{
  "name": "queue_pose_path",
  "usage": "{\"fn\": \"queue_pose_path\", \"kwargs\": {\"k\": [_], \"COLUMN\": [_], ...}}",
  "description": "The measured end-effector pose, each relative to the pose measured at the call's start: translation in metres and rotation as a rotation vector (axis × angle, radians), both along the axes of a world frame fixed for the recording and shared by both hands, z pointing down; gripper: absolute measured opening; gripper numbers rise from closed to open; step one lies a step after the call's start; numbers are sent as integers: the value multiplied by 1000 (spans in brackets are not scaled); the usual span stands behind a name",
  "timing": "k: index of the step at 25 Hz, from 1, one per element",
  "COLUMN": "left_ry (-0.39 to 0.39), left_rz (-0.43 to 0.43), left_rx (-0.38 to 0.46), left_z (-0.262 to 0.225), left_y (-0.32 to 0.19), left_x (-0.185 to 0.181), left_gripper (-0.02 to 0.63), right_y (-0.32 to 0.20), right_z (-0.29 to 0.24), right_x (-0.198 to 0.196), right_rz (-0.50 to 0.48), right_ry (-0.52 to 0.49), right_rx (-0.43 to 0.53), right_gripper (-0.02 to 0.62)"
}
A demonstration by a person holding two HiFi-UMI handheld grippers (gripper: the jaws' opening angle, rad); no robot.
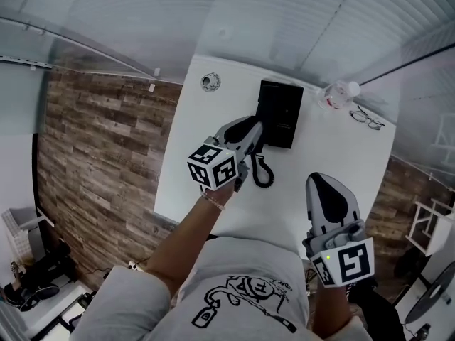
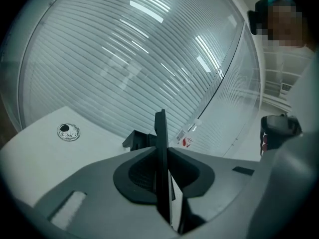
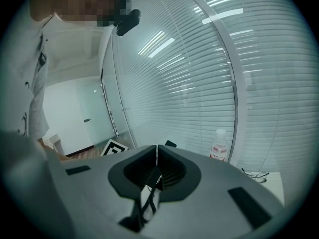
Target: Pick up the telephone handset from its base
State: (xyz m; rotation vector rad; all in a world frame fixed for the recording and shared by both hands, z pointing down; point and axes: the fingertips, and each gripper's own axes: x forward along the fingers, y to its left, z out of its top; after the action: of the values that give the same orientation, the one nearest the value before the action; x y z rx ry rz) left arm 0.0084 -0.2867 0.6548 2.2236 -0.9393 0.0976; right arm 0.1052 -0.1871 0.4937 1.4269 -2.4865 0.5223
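The black telephone base lies at the back middle of the white table. My left gripper is just left of the base, shut on the black handset, which stands edge-on between the jaws. The coiled black cord hangs from the handset to the table. Behind the jaws a corner of the base shows. My right gripper hovers over the table's near right part, its jaws closed tip to tip with nothing between them.
A plastic water bottle lies at the table's back right, also in the right gripper view. Glasses rest beside it. A round metal grommet sits at the back left. Glass walls with blinds enclose the table's far side.
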Motion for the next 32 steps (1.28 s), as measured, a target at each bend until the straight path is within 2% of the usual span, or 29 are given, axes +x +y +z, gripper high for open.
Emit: {"fn": "queue_pose_path", "kwargs": {"k": [19,32], "left_ry": [137,185], "left_rz": [-26,11], "left_rx": [219,369], "left_z": [-185,-285], "left_y": [79,128], "left_x": [-24,-32], "left_gripper": [64,64], "right_y": [43,66], "right_z": [-90,-144], "right_x": [14,15], "right_rz": [49,64], "right_ry": [38,48], "right_rx": [162,254], "right_gripper": [6,6]}}
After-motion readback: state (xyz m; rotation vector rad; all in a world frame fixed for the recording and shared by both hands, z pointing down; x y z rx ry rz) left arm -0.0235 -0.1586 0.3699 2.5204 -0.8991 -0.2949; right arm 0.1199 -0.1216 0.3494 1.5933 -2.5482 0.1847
